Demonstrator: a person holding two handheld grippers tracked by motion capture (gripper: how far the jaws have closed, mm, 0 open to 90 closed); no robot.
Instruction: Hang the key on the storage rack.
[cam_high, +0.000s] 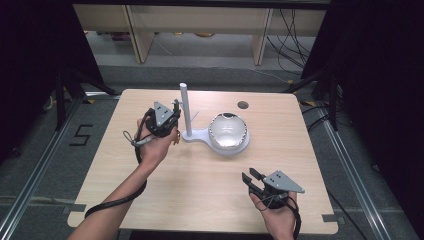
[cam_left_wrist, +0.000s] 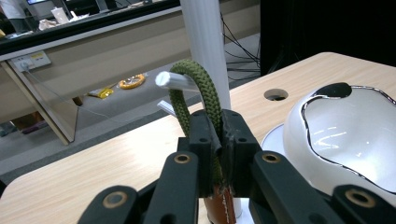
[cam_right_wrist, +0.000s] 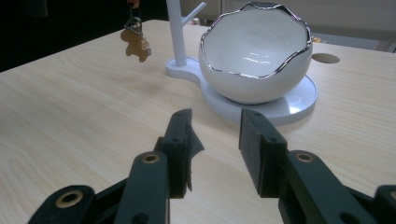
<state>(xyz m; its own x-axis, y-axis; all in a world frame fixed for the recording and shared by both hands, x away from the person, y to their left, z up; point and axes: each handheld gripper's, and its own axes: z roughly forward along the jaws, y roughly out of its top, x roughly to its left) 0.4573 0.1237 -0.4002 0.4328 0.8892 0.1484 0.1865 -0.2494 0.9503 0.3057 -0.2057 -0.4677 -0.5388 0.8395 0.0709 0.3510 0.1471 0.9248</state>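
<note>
- Green braided cord loop (cam_left_wrist: 198, 88) pinched in the closed left claw (cam_left_wrist: 219, 135), arching up out of the jaws right at the white side peg (cam_left_wrist: 175, 80) of the key stand.
- Peg tip visible just left of the loop, shaft crossing the loop's opening toward the upright post (cam_left_wrist: 205, 42); hard to tell whether through the loop or merely behind it.
- Below the jaws, a brown leather tab (cam_left_wrist: 219, 210); from the right gripper view, a gingerbread-man charm (cam_right_wrist: 135, 44) dangling above the worktop (cam_right_wrist: 70, 116), beside the post.
- Step in hand, by the look of it: hanging the keychain on the peg.
- To do it well: keep the loop wide and upright, slide it along the peg toward the post until the cord sits well past the tip, lower slightly so the peg takes the weight, and only then part the jaws.
- Avoid pushing sideways on the post; light stand, likely to tip or skid.
- Keep clear of the eggshell-shaped white bowl (cam_right_wrist: 254, 56) with its silvery jagged rim, resting on the stand's round base (cam_right_wrist: 285, 105) just beside the post.
- Right claw (cam_right_wrist: 215, 135) partly open, nothing between its jaws, low over the near right part of the worktop, well apart from the stand.
- Count: one stand with one post and one peg, one bowl, one keychain (one loop, one tab, one charm), two claws, one round hole (cam_high: 243, 105) in the worktop.
</note>
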